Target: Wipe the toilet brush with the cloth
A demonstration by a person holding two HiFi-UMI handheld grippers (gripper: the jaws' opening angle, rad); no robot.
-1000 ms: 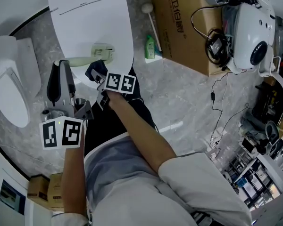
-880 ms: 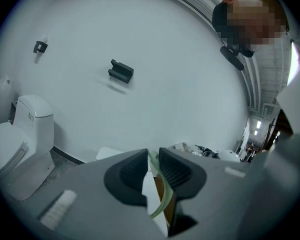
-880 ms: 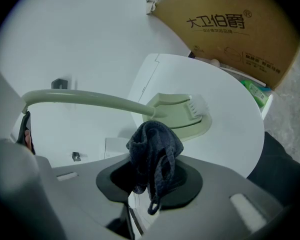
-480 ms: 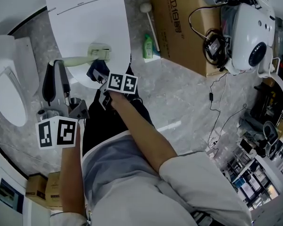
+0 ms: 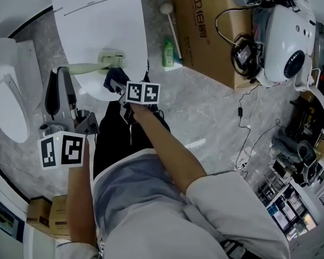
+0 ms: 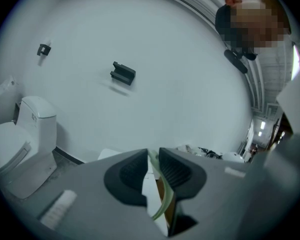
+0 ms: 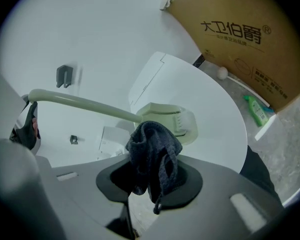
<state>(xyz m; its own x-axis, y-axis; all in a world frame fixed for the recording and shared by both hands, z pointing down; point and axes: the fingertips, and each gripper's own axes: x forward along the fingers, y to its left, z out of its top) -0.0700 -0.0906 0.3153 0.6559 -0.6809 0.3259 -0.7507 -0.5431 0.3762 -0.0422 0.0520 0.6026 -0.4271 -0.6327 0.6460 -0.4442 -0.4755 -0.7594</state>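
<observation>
A white toilet (image 5: 97,26) with its lid down fills the upper left of the head view, and a brown box (image 5: 205,31) stands on the grey floor (image 5: 205,117) to its right. The left hand-held gripper (image 6: 151,159) is clenched on the thin handle of the brush (image 7: 90,105), which shows as a pale green strip pinched between its dark pads. The right hand-held gripper (image 7: 151,176) is clamped on the cloth (image 7: 151,149), a dark knitted bundle that bulges out above its jaws with a loose end hanging down. The brush is pale green all over, with a long, slightly curved handle that ends in a flat, blocky head with short ridges along one edge. It is held above the lid, handle to the left, and the cloth sits right against its head.
</observation>
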